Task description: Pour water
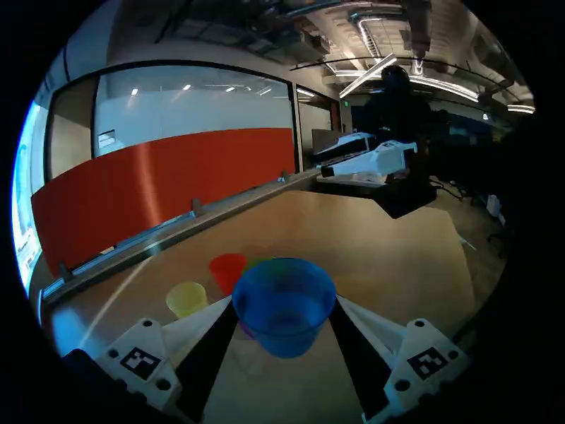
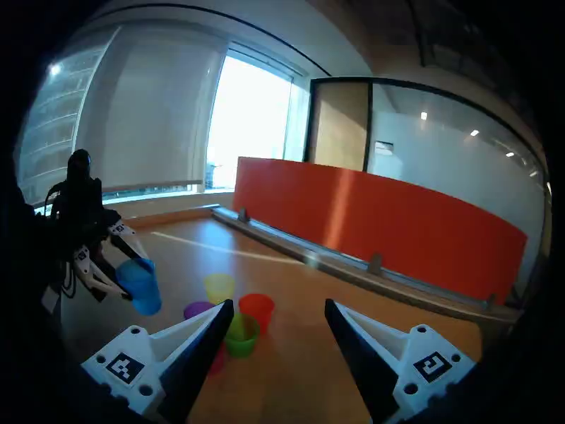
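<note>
The left gripper [image 1: 284,302] holds the blue cup [image 1: 284,321] between its 2 fingers, which press on both sides. The cup seems to be lifted off the table [image 1: 395,261]. In the right gripper view the blue cup [image 2: 140,284] is at 9 o'clock. It is just beside a tight group of 4: a yellow cup [image 2: 219,286], a red cup [image 2: 256,309], a green cup [image 2: 241,333] and a purple cup [image 2: 198,309]. The right gripper [image 2: 278,305] stands wide and carries nothing.

The main danger, in my judgement, is the crowding. The small cups stand so close that a stream may fall into the wrong one, or between them, if the tilt begins before the blue cup is over its target. The wall also looks thin, so a harder squeeze may bend it and push water over the rim. I cannot tell how much water is inside.

The mouth of the blue cup points to 12 o'clock. Its long axis is nearly upright, with the top leaning a little to 11 o'clock in the right gripper view.
</note>
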